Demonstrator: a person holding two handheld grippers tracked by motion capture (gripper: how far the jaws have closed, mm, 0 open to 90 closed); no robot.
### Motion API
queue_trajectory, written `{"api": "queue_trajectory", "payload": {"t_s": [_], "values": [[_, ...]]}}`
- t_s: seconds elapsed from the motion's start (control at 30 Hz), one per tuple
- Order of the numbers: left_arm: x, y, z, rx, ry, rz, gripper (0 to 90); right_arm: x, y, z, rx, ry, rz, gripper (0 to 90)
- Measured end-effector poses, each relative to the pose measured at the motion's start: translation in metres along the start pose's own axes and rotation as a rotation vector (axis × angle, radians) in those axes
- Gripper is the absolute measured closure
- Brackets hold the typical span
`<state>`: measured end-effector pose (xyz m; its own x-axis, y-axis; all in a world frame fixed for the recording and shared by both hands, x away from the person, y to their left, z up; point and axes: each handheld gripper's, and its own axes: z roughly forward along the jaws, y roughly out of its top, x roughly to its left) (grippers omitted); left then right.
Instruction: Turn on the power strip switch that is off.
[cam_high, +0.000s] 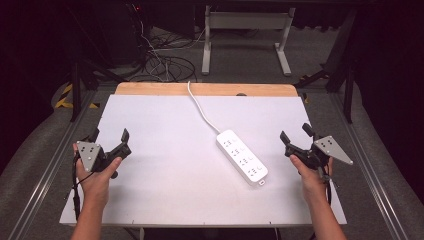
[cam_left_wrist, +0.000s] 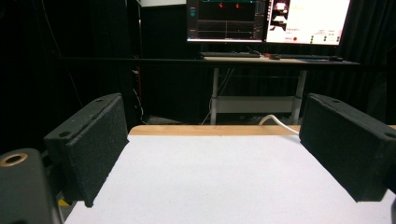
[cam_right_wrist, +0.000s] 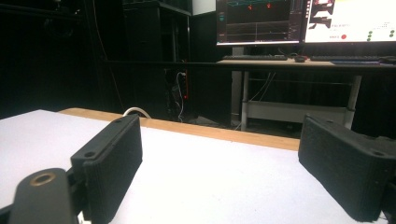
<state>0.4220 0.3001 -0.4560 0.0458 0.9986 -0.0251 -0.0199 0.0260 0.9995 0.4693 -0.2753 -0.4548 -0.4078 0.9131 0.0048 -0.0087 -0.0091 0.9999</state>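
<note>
Lying right of centre on the table (cam_high: 165, 150), a white power strip (cam_high: 242, 157) trails its cord (cam_high: 200, 107) over the far edge. Left gripper (cam_high: 111, 136) and right gripper (cam_high: 296, 131) hover at opposite side edges. Each gripper view shows jaws wide apart, holding nothing.

The desk (cam_high: 165, 190) has a matt white top, finely grained up close, with a bare wood strip along its far edge. The power strip (cam_high: 242, 157) looks like smooth white plastic. Each claw, left claw (cam_left_wrist: 215, 154) and right claw (cam_right_wrist: 219, 172), has rough matt black jaws and carries a dull grey plate.
</note>
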Motion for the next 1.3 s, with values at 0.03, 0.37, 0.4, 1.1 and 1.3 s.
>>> {"api": "queue_trajectory", "payload": {"t_s": [0.03, 0.37, 0.4, 1.1, 1.3], "values": [[0.000, 0.000, 0.000, 0.000, 0.000, 0.003, 8.3, 0.000, 0.000, 0.000, 0.000, 0.000, 0.000, 14.0], [0.000, 0.000, 0.001, 0.002, -0.001, 0.002, 8.5, -0.001, 0.003, -0.003, 0.001, -0.012, -0.014, 22.1], [0.000, 0.000, 0.002, 0.000, -0.001, -0.001, 8.5, -0.002, 0.005, -0.003, -0.003, -0.033, -0.038, 24.7], [-0.001, -0.002, 0.008, 0.016, -0.010, 0.003, 9.8, 0.045, 0.068, 0.049, 0.253, 0.163, -0.054, 90.0], [-0.001, -0.002, 0.005, 0.021, -0.010, 0.014, 9.8, 0.073, 0.049, 0.080, 0.453, 0.243, -0.030, 90.0]]}}
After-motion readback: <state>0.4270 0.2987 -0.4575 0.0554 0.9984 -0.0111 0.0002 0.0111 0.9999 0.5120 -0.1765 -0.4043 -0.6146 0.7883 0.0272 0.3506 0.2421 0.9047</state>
